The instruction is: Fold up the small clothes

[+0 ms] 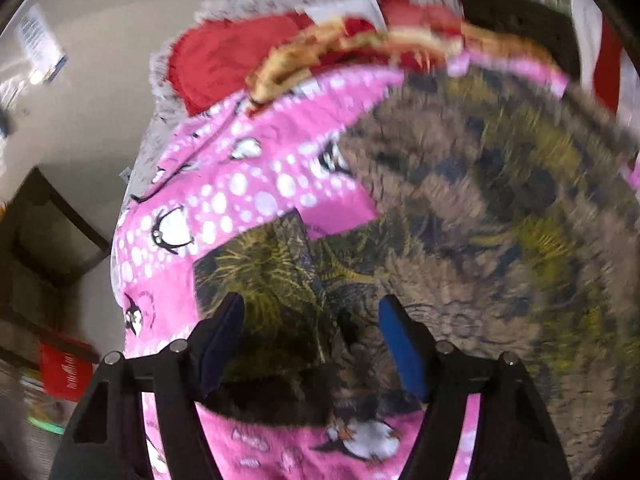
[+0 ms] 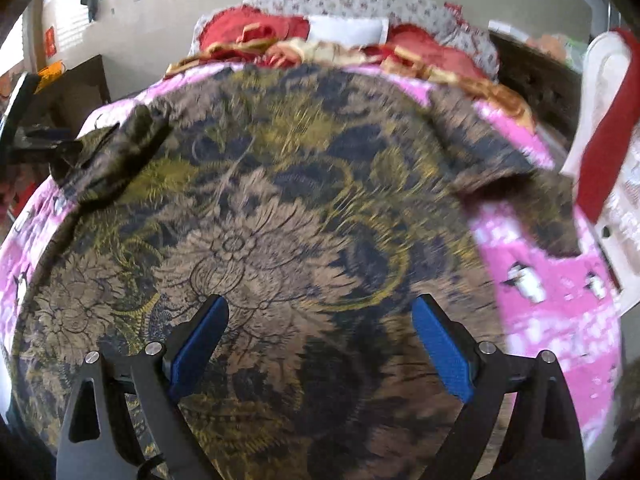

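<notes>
A dark floral garment [image 2: 280, 220] in brown, navy and yellow-green lies spread on a pink penguin-print blanket [image 2: 532, 280]. It also shows in the left wrist view [image 1: 460, 200], with its left corner [image 1: 256, 256] between and ahead of my left fingers. My left gripper [image 1: 312, 312] is open just above that corner, holding nothing. My right gripper [image 2: 320, 312] is open wide over the middle of the garment, empty. At the far left of the right wrist view the other gripper [image 2: 44, 144] sits beside a lifted, bunched corner [image 2: 120, 152] of the garment.
The pink blanket [image 1: 224, 200] covers a bed. Red and gold bedding [image 2: 280, 40] and a white pillow [image 2: 348, 28] lie at the far end. A dark cabinet [image 1: 44, 232] and red box [image 1: 64, 372] stand left. A white and red object [image 2: 608, 152] stands right.
</notes>
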A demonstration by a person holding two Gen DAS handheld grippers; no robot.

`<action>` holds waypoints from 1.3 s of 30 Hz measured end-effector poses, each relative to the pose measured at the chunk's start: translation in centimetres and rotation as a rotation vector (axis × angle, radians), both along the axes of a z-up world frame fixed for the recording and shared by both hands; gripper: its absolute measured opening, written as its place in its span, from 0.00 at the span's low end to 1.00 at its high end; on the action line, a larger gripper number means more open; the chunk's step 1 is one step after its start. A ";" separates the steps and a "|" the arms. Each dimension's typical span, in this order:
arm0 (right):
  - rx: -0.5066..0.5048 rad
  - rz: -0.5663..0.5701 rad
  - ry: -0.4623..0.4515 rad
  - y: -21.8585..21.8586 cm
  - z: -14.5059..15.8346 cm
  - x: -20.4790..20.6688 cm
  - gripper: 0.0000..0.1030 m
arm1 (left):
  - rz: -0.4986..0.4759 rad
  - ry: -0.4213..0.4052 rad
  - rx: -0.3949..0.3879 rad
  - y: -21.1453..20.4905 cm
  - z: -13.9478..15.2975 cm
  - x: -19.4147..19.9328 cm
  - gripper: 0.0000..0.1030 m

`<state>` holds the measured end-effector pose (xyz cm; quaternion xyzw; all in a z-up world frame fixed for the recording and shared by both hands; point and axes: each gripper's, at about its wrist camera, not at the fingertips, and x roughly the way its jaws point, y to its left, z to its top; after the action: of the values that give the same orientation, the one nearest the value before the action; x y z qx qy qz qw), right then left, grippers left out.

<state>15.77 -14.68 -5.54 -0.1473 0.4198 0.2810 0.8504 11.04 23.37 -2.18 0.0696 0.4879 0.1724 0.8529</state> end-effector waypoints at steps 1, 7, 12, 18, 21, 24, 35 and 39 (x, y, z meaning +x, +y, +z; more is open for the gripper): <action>0.003 0.003 0.015 0.3 -0.7 0.0 0.81 | 0.009 0.043 0.044 0.0 -0.8 0.8 0.72; -0.042 0.008 0.015 1.2 -2.9 -0.3 0.82 | 0.075 0.119 0.084 0.8 -3.5 1.3 0.48; -0.011 0.007 0.023 0.9 -3.2 -0.3 0.84 | 0.177 0.007 -0.063 3.8 -1.3 -0.7 0.13; -0.025 0.008 0.009 1.0 -3.2 -0.4 0.85 | 0.296 -0.143 -0.183 8.7 3.5 -6.4 0.12; -0.030 0.008 0.003 1.0 -3.3 -0.5 0.85 | 0.308 -0.203 -0.227 10.2 5.6 -8.8 0.12; -0.034 0.008 -0.001 1.1 -3.3 -0.5 0.85 | 0.332 -0.225 -0.234 11.3 6.8 -10.6 0.12; -0.033 0.007 -0.001 1.0 -3.3 -0.5 0.85 | 0.605 -0.363 -0.187 17.9 11.2 -18.3 0.11; -0.033 0.007 -0.001 1.0 -3.4 -0.5 0.85 | 0.749 -0.442 -0.159 20.1 13.7 -21.6 0.11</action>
<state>15.25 -13.64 -8.89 -0.1631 0.4234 0.2769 0.8470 -10.56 43.48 11.48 -0.2162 0.2970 0.4423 0.8182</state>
